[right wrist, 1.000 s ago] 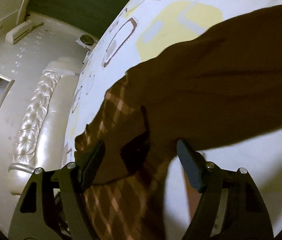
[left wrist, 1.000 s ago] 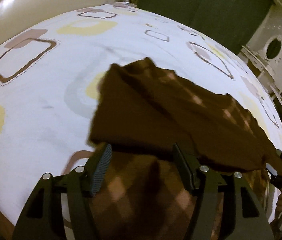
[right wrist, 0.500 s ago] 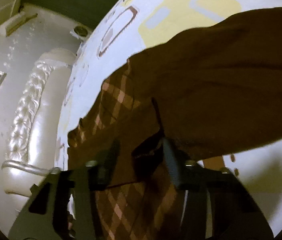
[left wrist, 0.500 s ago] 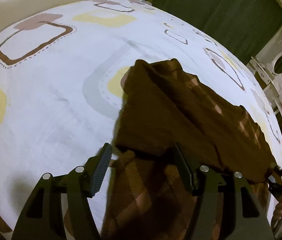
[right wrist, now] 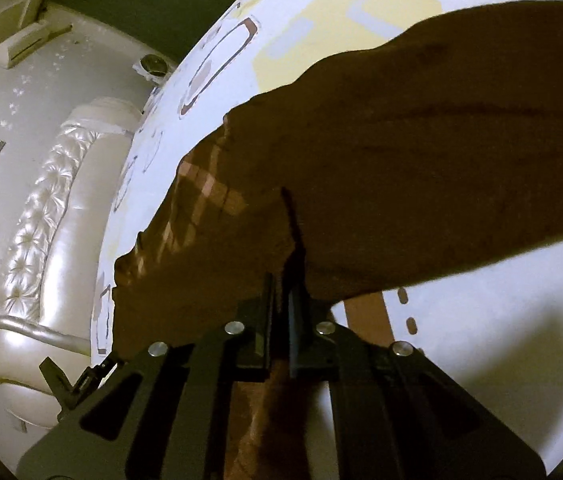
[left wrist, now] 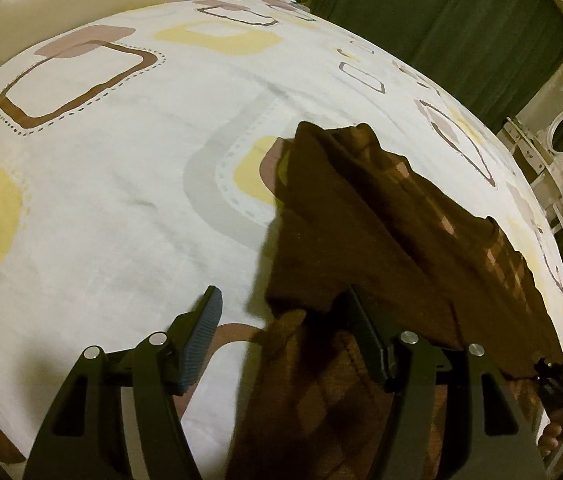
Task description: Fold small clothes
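Right gripper [right wrist: 281, 304] fingers now clamped on brown checked garment [left wrist: 361, 220], partly folded, left gripper [left wrist: 285, 320] fingers wide

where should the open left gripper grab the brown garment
Judging by its pose, take the near edge of the brown garment, where the folded layer ends just ahead of the left gripper. Come from the near side, angled down: the right gripper already pinches the matching edge.

L gripper [left wrist: 281, 312] jaws apart; R gripper [right wrist: 281, 280] clamped tight.
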